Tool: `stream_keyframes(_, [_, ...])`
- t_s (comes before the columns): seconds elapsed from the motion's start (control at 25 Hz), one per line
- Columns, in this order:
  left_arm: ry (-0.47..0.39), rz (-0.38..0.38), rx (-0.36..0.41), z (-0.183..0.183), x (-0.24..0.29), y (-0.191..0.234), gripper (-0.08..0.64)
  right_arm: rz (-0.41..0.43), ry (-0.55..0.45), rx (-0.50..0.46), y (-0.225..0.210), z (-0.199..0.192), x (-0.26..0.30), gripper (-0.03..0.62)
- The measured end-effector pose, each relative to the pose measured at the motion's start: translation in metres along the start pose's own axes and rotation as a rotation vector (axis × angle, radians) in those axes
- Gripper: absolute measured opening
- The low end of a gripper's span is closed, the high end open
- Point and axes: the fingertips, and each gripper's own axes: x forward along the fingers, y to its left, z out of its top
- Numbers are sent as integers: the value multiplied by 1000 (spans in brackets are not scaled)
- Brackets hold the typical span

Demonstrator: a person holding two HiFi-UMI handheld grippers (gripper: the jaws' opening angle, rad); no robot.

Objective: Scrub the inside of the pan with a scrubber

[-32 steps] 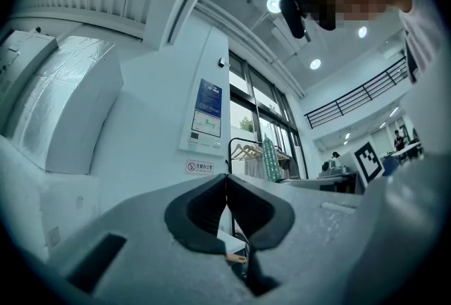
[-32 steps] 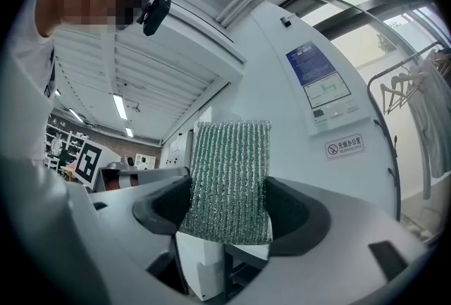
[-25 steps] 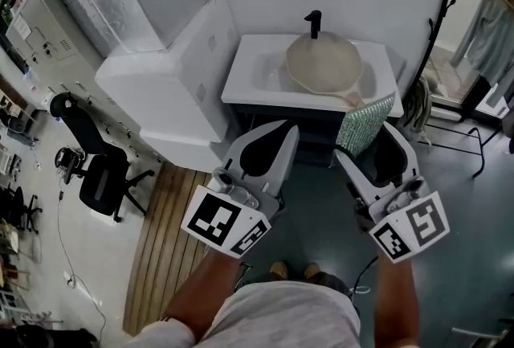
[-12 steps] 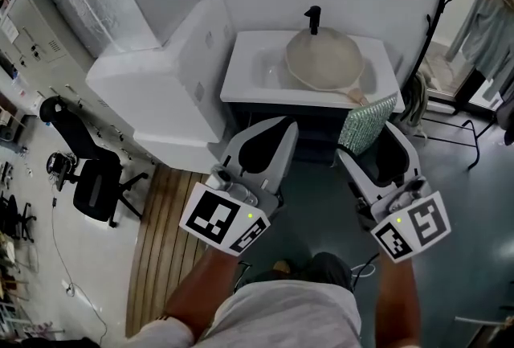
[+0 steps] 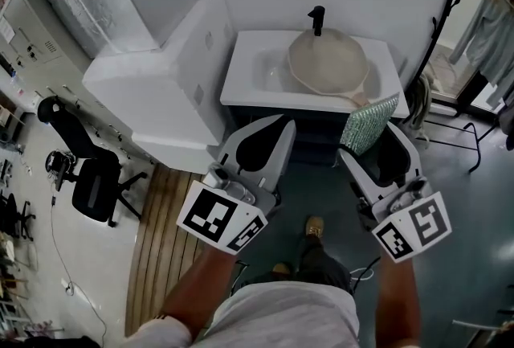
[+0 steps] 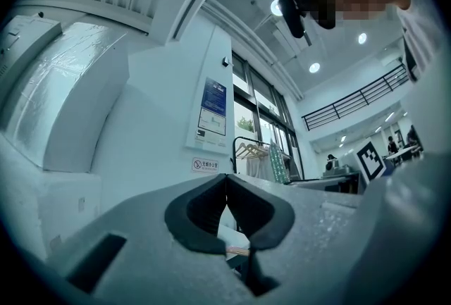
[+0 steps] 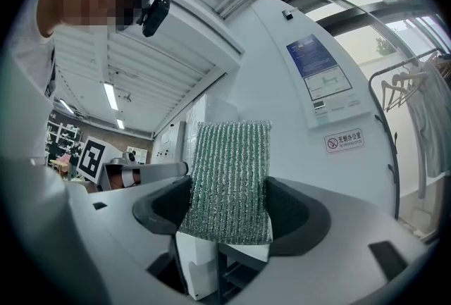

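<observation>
A beige pan (image 5: pixel 328 61) lies in the white sink (image 5: pixel 249 85) under a black tap (image 5: pixel 316 17), its handle pointing toward the sink's front right corner. A green ribbed scrubber (image 5: pixel 368 123) (image 7: pixel 229 180) stands upright in my right gripper (image 5: pixel 376 133) (image 7: pixel 227 210), which is shut on it, short of the sink's front edge and below the pan's handle. My left gripper (image 5: pixel 279 132) (image 6: pixel 225 191) is shut with nothing in it, level with the right one, in front of the sink cabinet. Both grippers are apart from the pan.
A big white box-shaped unit (image 5: pixel 161 77) stands left of the sink. A slatted wooden mat (image 5: pixel 165 246) lies on the floor at the left, an office chair (image 5: pixel 92 182) beyond it. A coat rack with clothes (image 5: pixel 482 9) stands right. My shoe (image 5: pixel 313 227) shows below.
The view has shifted a little toward the sink and one foot has stepped forward. Both grippers keep their places in the picture, the right still shut on the scrubber.
</observation>
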Motion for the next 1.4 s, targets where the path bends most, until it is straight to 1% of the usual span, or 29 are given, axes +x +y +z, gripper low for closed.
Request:
stream_keyframes(0.24, [7,16,13,-8,33,21,15,8,-10,1,-37,-2,26,339])
stream_keyframes(0.56, [5,50,28,-22,94,52,15,31,-14,-12,-98,-3,64,339])
stream_keyframes(1.0, [17,128,52,-44,174,88,15,89,-9,-22,-182,-11,117,339])
stream_keyframes(1.2, [27,155,63,-51,200,100,15,116,-12,-20,-209,-12,136,339])
stream_keyframes(1.4, [44,172,69,-57,217,107,15,126,-13,-17,-230,-12,149,339])
